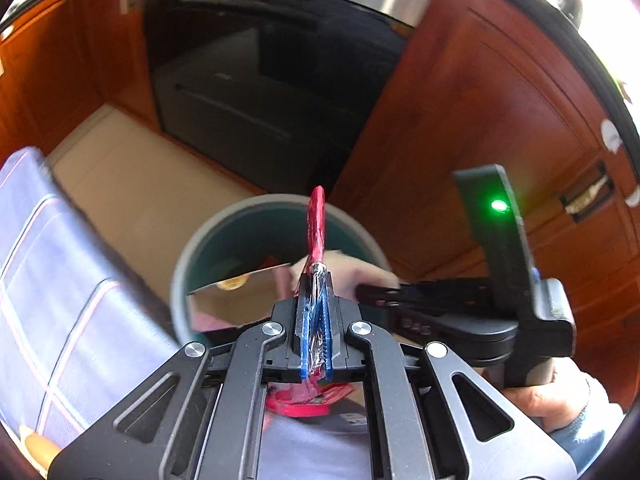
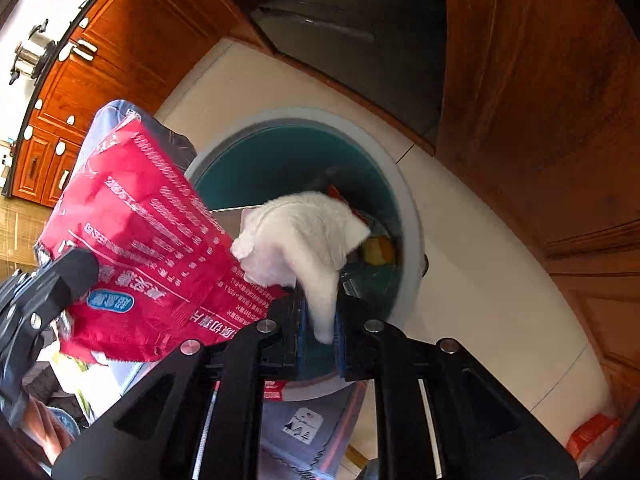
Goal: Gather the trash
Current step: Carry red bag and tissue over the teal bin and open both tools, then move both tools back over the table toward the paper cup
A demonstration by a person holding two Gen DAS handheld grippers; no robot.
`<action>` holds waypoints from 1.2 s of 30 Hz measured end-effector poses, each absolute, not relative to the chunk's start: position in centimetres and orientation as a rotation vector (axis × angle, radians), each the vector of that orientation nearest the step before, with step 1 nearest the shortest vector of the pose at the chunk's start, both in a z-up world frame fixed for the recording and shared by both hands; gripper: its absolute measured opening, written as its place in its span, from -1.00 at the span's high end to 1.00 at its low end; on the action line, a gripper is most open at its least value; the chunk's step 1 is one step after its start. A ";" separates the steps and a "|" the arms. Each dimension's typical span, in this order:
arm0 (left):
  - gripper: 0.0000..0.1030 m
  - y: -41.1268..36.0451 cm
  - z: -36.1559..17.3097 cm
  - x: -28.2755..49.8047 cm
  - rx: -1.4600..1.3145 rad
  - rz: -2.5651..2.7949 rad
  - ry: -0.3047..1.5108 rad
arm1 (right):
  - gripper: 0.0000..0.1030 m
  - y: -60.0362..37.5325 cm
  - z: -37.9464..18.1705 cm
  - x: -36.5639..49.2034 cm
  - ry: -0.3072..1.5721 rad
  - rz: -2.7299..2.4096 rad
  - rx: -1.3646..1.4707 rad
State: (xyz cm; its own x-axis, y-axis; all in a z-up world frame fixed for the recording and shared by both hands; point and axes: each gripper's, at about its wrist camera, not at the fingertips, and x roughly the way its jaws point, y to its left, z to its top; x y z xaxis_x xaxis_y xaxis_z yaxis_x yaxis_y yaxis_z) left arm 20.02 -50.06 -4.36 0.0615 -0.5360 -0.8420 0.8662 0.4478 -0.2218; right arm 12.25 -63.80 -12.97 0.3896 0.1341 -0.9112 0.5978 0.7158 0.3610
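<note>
Hanging over the bin, the left gripper is clamped edge-on on one red snack wrapper, pinched at its edge so it dangles free to drop. Beside it the right gripper is closed on one white crumpled tissue, which bulges out above the blue pads, right above the opening. Below both sits one round trash bin with a grey rim and teal inside, on the pale floor by wooden cabinets. Already inside: something yellow-orange and a red scrap, too small to name
</note>
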 end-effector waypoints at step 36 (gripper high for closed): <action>-0.46 -40.1 -0.8 19.6 0.316 -0.968 1.000 | -0.66 -58.6 -7.6 13.0 1.177 -0.303 0.689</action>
